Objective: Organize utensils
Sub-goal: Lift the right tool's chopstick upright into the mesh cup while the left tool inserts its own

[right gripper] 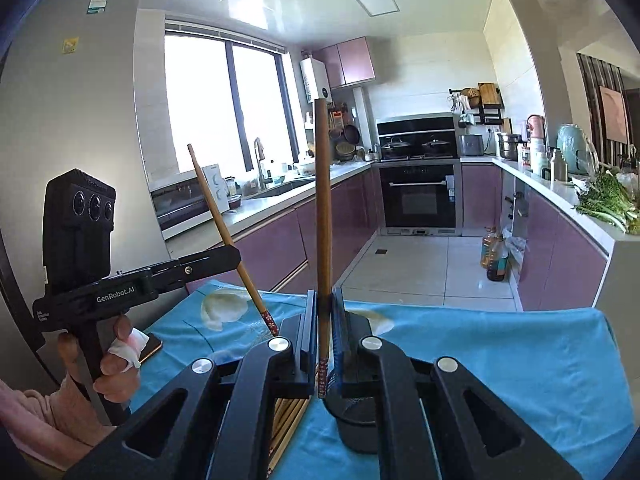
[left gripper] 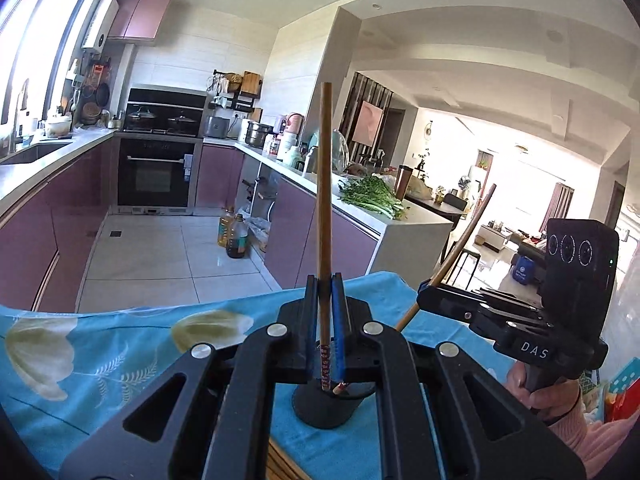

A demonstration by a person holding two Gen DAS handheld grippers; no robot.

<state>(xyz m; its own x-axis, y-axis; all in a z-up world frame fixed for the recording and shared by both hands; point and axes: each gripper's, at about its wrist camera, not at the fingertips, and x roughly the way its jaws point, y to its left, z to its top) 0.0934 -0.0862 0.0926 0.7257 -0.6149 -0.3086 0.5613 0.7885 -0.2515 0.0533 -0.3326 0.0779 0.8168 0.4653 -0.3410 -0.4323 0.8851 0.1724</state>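
Chopsticks are what I am sorting: each of my jaws pinches one slender brown wooden chopstick with a red-patterned tip. My left gripper (left gripper: 325, 322) holds its chopstick (left gripper: 325, 184) almost upright, long axis vertical, patterned end down and dipping into the mouth of the round black holder cup (left gripper: 326, 408) that stands on the worktop directly below the jaws. My right gripper (right gripper: 325, 334) is likewise clamped on an upright chopstick (right gripper: 322, 208), its patterned end hanging just above the same black cup (right gripper: 356, 420), which sits slightly right of the tip in that view. From the left wrist view, the right gripper's stick (left gripper: 456, 248) leans away to the far right; the other stick leans similarly in the right wrist view, so each looks tilted from the other side.

A bundle of loose wooden chopsticks (right gripper: 290, 424) lies on the blue floral tablecloth (left gripper: 104, 344), near and left of the cup.

I judge the left stick nearer to going in: it needs only a straight drop and release. The right one must shift a little toward the cup's mouth first.
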